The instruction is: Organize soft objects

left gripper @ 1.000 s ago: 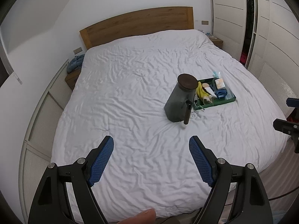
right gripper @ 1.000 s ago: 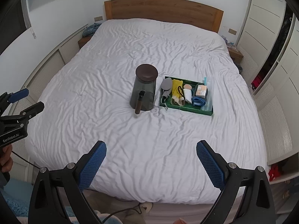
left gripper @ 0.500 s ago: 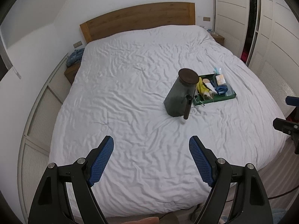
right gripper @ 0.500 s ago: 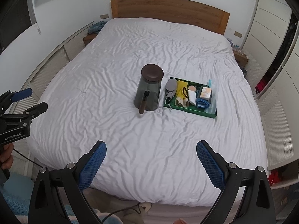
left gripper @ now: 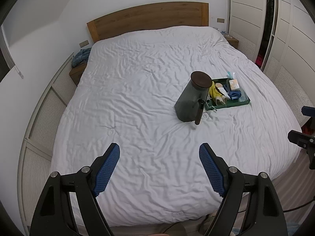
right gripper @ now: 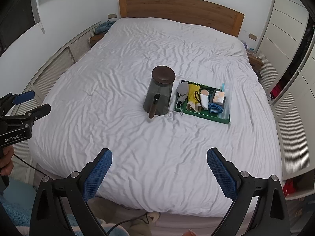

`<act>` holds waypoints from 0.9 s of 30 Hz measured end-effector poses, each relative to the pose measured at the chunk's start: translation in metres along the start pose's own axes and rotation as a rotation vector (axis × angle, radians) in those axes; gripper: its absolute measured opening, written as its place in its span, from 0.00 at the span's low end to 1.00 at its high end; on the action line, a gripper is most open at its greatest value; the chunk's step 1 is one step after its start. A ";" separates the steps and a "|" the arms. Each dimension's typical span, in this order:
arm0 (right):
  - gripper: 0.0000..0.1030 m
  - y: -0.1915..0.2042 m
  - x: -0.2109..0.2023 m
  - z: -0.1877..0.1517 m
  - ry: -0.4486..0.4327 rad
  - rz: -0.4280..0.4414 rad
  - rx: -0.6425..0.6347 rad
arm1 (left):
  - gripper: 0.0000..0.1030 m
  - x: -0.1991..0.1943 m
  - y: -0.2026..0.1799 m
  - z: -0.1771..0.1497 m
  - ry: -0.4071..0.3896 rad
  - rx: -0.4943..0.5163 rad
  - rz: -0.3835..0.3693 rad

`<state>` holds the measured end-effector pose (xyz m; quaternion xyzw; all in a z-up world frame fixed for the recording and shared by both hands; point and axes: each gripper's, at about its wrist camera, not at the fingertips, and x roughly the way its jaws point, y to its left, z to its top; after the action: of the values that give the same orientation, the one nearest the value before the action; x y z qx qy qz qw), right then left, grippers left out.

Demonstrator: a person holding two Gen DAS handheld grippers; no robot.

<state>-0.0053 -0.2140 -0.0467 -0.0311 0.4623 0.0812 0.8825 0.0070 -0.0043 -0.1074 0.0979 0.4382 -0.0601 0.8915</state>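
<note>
A green tray (right gripper: 202,116) (left gripper: 229,106) lies on the white bed, right of centre. In it are a grey soft piece (right gripper: 182,88), a yellow cloth (right gripper: 194,95), a white roll (right gripper: 204,100), a folded blue cloth (right gripper: 215,108) and a small packet (right gripper: 219,96). To its left stands a dark smoky jar (right gripper: 159,96) (left gripper: 192,103) with a brown lid and a side handle. My left gripper (left gripper: 159,167) and right gripper (right gripper: 159,174) both hang open over the foot of the bed, far from the tray, with nothing between their blue pads.
A wooden headboard (right gripper: 181,11) backs the bed. A blue cloth (left gripper: 80,57) sits on the left bedside table. White wardrobes (right gripper: 285,39) line the right side and slatted panels (left gripper: 45,106) the left. A hand (right gripper: 6,161) grips the left gripper's handle.
Both views have tilted slightly, so the bed, jar and tray sit a little differently in frame. Both grippers stay open and the objects have not moved.
</note>
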 end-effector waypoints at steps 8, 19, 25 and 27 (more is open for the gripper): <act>0.96 0.008 -0.005 -0.003 -0.008 0.002 -0.019 | 0.76 -0.017 0.008 0.003 -0.057 -0.039 -0.001; 0.96 0.018 -0.012 -0.009 -0.026 0.003 -0.044 | 0.76 -0.030 0.015 0.002 -0.097 -0.078 0.014; 0.96 0.020 -0.012 -0.008 -0.027 0.005 -0.049 | 0.76 -0.033 0.014 0.000 -0.103 -0.083 0.017; 0.96 0.020 -0.012 -0.008 -0.027 0.006 -0.049 | 0.76 -0.033 0.014 0.000 -0.104 -0.083 0.018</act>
<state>-0.0220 -0.1963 -0.0408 -0.0502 0.4481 0.0959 0.8874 -0.0109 0.0097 -0.0797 0.0617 0.3923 -0.0389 0.9169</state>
